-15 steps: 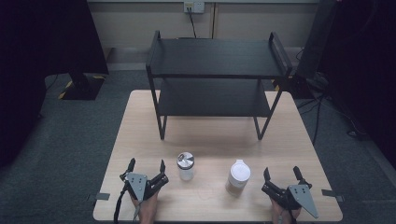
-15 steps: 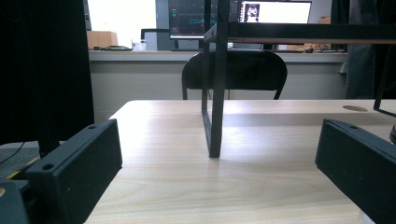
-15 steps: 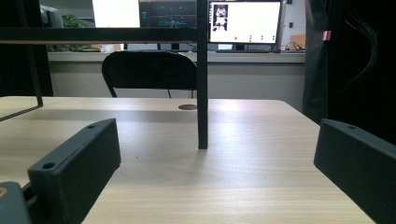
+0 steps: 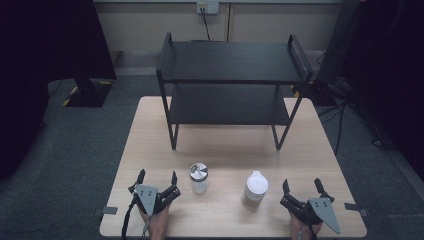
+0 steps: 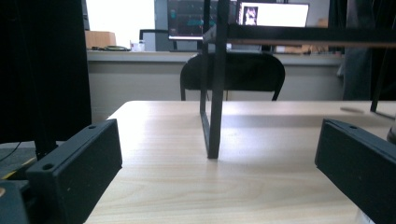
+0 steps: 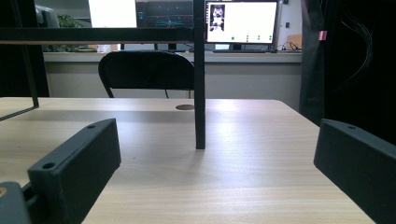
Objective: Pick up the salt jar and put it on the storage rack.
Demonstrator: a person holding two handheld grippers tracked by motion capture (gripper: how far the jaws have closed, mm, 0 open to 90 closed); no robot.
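Desk (image 4: 150,150) front strip: jar (image 4: 198,178) and white cup (image 4: 256,189) stand apart, open gap between them. Left gripper (image 4: 157,179) sits just left of the jar, fingers spread, nothing between them. Right gripper (image 4: 301,186) is near the cup's right side, fingers also spread and empty. Bare desk runs from both containers forward to the rack (image 4: 232,80). Rack legs block at the left front (image 5: 214,116) and right front (image 6: 200,93); between the legs the space under the lower shelf is open. Side margins of the desk beside the rack are narrow.
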